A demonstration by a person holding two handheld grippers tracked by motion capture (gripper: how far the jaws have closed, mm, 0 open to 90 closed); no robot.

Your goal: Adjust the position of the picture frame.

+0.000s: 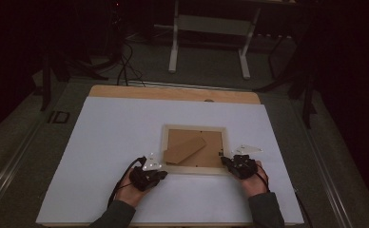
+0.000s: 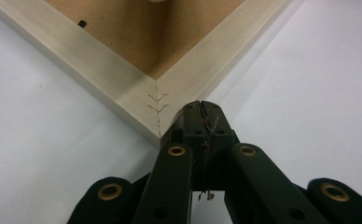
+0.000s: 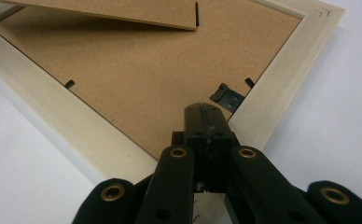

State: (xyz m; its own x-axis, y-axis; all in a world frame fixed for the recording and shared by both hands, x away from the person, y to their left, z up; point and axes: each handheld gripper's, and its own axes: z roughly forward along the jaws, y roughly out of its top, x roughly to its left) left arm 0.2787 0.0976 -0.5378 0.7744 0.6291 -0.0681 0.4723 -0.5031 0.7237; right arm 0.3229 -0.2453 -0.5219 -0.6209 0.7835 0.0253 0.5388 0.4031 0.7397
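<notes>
So the picture frame (image 1: 195, 149) lies face-down mid-surface (image 1: 111, 142), long axis left-right. I've got my left hand-held gripper (image 1: 160, 173) shut at its near-left corner, right hand-held gripper (image 1: 226, 162) shut over the near-right corner, equally close.

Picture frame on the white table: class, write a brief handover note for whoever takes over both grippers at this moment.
Left gripper: shut, empty, tip at the near left corner of the picture frame.
Right gripper: shut, empty, over the near right corner beside a black clip.
Frame lies face down on the white table; brown backing board in place, stand flap raised.
Done: nothing visibly undone.
Left: probably turning the clips and lifting the backing.
</notes>
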